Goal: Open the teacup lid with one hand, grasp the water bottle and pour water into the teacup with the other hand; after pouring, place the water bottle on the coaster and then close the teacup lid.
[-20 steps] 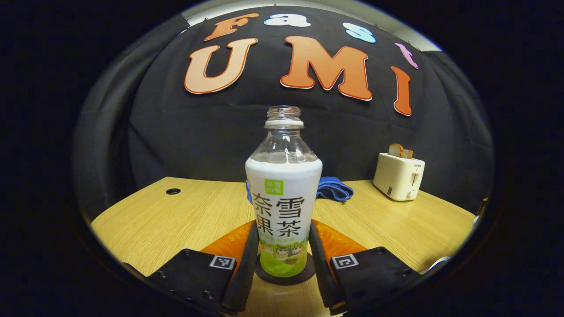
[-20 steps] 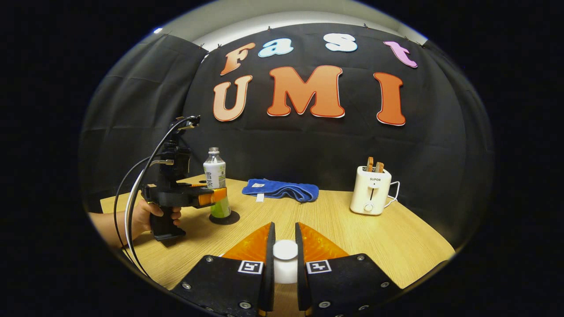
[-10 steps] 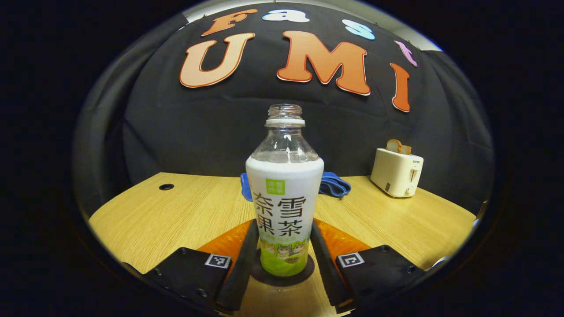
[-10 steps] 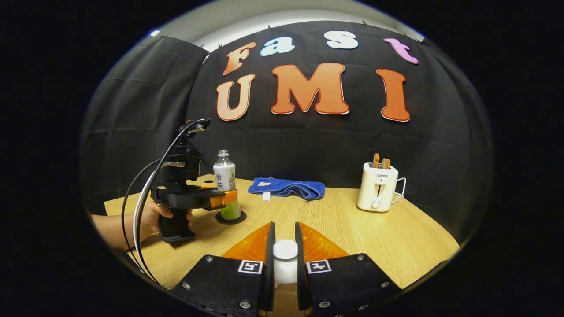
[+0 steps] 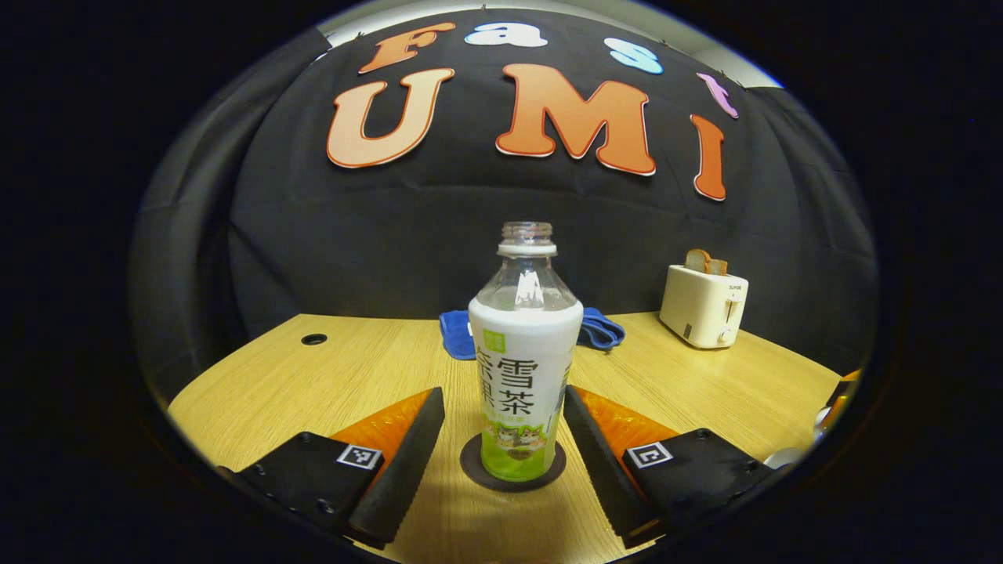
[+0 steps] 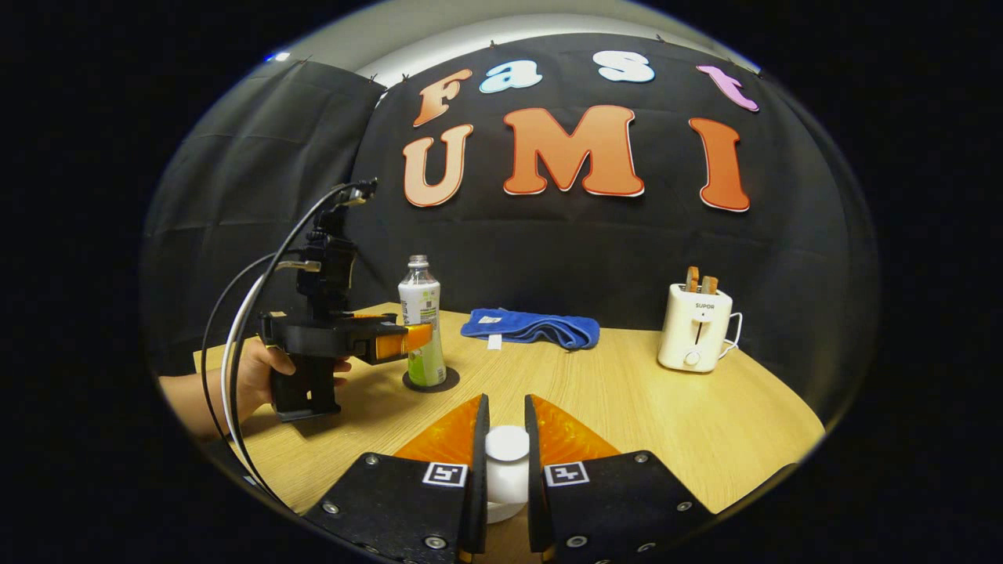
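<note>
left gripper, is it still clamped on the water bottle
No, the left gripper has opened, with gaps on both sides of the water bottle standing on the coaster.

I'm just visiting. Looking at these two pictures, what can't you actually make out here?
- Teacup: in the right gripper view the right gripper and its fingers clamp a white lid knob; the cup below is hidden.
- Water level: the label covers the water bottle in the left gripper view.
- Coaster: the middle is hidden under the bottle.
- Blue towel: partly behind the bottle in the left gripper view.
- Person: just a hand, cut off at the edge.
</note>
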A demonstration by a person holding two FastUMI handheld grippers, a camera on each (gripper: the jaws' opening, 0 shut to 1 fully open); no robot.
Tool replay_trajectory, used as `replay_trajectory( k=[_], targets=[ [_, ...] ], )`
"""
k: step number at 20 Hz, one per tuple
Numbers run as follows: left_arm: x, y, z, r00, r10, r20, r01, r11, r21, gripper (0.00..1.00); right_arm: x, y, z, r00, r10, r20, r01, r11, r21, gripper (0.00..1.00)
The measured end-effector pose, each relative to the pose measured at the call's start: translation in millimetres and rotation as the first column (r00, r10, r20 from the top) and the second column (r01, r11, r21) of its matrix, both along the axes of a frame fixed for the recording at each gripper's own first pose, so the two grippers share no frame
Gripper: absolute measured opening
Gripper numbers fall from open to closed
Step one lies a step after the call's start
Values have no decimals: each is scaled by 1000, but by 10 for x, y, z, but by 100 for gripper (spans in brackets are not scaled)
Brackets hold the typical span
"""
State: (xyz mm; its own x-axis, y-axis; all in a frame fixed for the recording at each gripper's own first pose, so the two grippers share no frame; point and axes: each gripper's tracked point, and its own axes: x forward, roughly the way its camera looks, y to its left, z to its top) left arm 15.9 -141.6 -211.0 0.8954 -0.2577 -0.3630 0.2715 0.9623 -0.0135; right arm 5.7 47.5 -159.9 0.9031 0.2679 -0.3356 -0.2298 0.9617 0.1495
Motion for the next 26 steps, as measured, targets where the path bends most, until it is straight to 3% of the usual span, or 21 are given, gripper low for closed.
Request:
replay_trajectory(
  k=[13, 23, 26],
  targets=[
    [-481, 207, 361, 996, -1, 90, -4, 998, 58, 96, 1, 285, -258, 999, 38, -39, -38, 999, 8, 22],
    [-776, 240, 439, 997, 33, 76, -32, 999, -18, 98, -30, 280, -414, 998, 37, -53, -37, 999, -10, 22],
    [-848, 270, 521, 996, 46, 73, -43, 998, -48, 98, -22, 283, -428, 998, 20, -67, -21, 1000, -1, 30]
  ],
)
